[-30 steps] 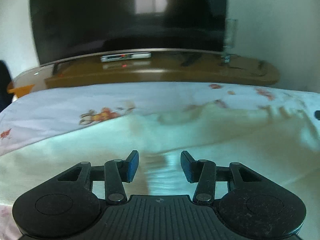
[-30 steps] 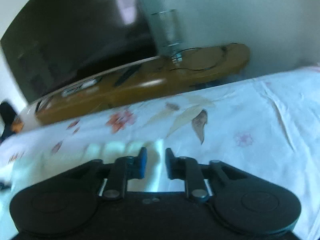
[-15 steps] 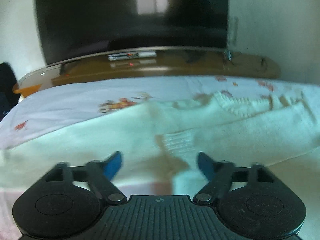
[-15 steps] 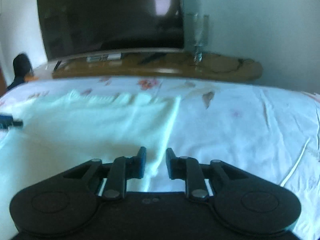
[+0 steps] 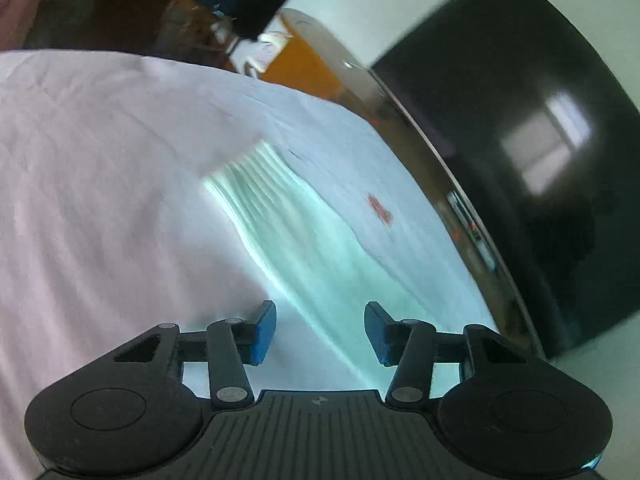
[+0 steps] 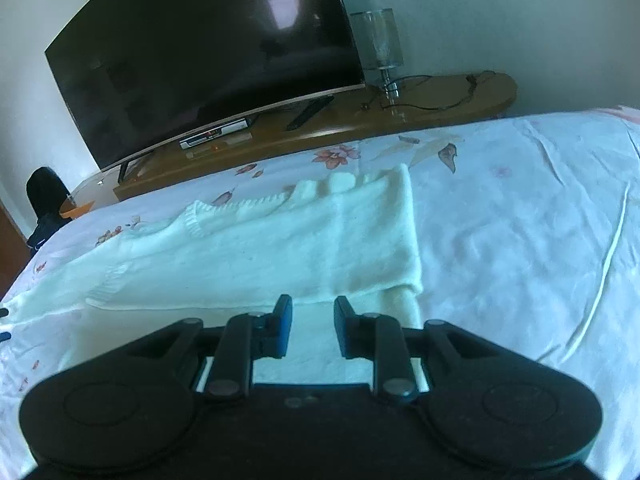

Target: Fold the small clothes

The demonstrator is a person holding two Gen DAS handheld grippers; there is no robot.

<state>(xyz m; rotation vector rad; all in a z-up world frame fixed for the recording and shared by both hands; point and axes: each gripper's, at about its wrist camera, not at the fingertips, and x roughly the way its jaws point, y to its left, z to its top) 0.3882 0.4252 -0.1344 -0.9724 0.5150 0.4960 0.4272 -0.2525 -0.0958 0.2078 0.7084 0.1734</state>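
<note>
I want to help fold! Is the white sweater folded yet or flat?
Partly folded. The white sweater lies on the bed with a sleeve laid across its front and its right edge doubled under.

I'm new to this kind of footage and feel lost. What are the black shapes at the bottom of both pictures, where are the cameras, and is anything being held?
There is no robot arm: a person holds a two-finger gripper in each hand, and each has a camera looking forward along its fingers. The black shapes are those tools. One picture shows the left gripper, tilted and blurred, its jaws closing with nothing pinched between them. The other shows the right gripper, its jaws opening and also holding nothing. On the flowered bedsheet lies a pale knitted sweater, partly folded. Behind the bed is a television on a wooden shelf.
</note>
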